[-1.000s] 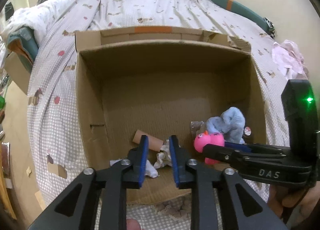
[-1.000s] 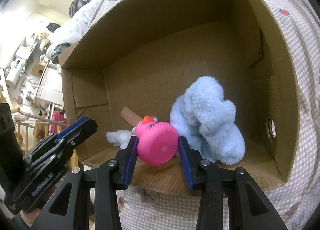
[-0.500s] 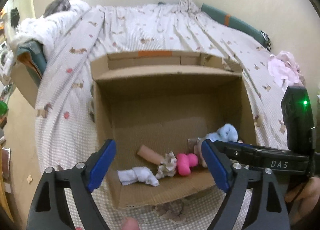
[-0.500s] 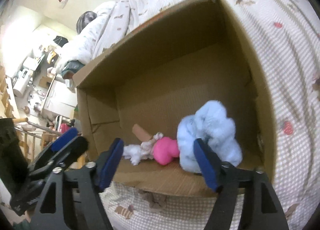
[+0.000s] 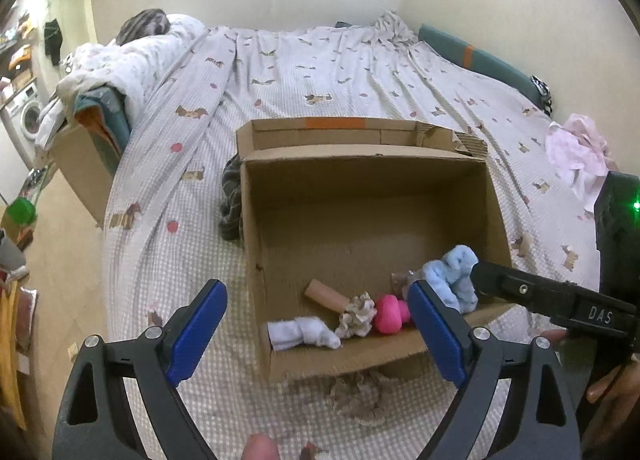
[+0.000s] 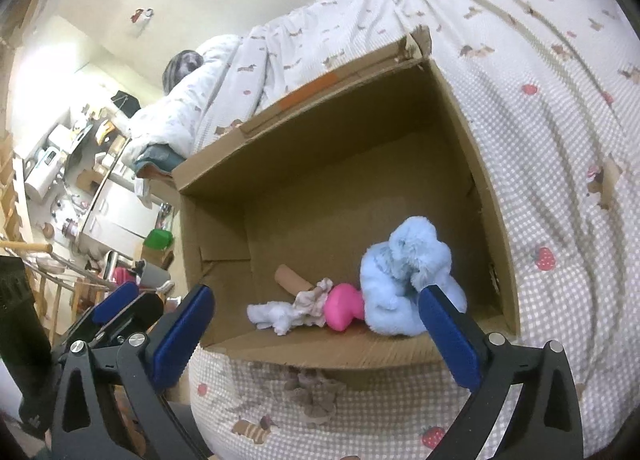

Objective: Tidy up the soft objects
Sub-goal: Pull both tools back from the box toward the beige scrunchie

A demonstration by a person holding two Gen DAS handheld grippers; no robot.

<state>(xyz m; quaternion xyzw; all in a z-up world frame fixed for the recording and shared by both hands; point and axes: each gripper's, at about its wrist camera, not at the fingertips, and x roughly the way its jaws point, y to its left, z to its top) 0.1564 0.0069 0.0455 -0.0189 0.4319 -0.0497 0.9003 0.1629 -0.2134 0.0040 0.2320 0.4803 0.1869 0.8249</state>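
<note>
Both your grippers (image 5: pixel 316 334) (image 6: pixel 316 334) have risen from the box (image 5: pixel 256 244), jaws opening, empty; pink toy (image 6: pixel 340 306) delivered

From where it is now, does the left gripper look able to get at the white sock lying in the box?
Probably yes. The left gripper is open and empty, the cardboard box is open on top, and the white sock lies uncovered near the front wall. Only the low front edge stands between them.
</note>
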